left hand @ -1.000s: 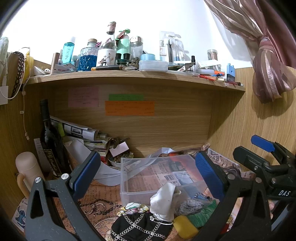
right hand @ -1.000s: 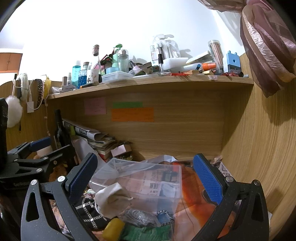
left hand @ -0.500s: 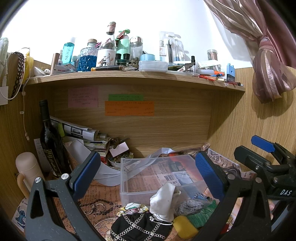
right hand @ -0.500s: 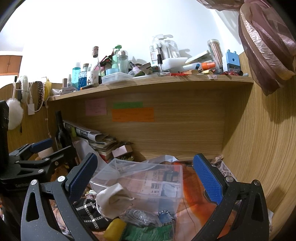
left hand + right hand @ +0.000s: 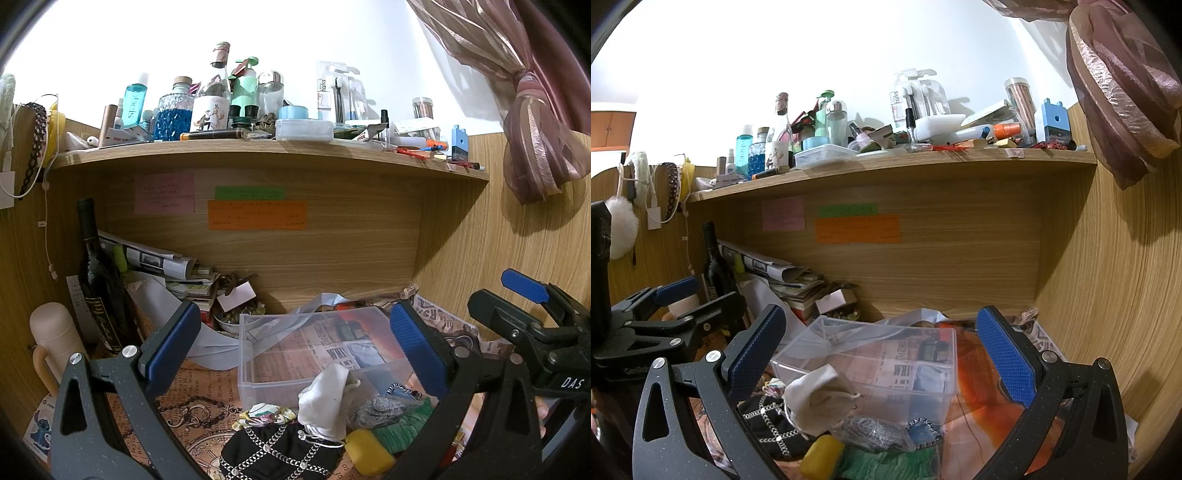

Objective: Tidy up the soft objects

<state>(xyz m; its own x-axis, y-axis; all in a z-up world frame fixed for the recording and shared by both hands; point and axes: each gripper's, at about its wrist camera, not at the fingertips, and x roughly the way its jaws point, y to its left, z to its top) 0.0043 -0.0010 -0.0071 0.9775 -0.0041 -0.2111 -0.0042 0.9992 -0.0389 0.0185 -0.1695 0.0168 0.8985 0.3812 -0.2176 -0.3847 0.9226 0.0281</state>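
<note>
Above the soft pile [image 5: 325, 417], both hand-held grippers [image 5: 295, 347] [image 5: 879, 350] gape empty.

A clear box [image 5: 317, 354] sits on the bench under the shelf [image 5: 258, 151], soft pouches [image 5: 325, 402] heaped before it, a bottle [image 5: 98, 280] to its left.

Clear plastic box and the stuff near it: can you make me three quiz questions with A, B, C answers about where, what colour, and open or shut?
1. Where is the white pouch?
A. In front of the clear box
B. On the shelf
C. Inside the box

2. What colour is the largest sticky note?
A. Blue
B. Orange
C. White

3. How is the left claw?
A. Shut
B. Holding the pouch
C. Open

Answers: 1 A, it sits with the pile before the box; 2 B, orange under the green one; 3 C, its pads stand wide apart.
</note>
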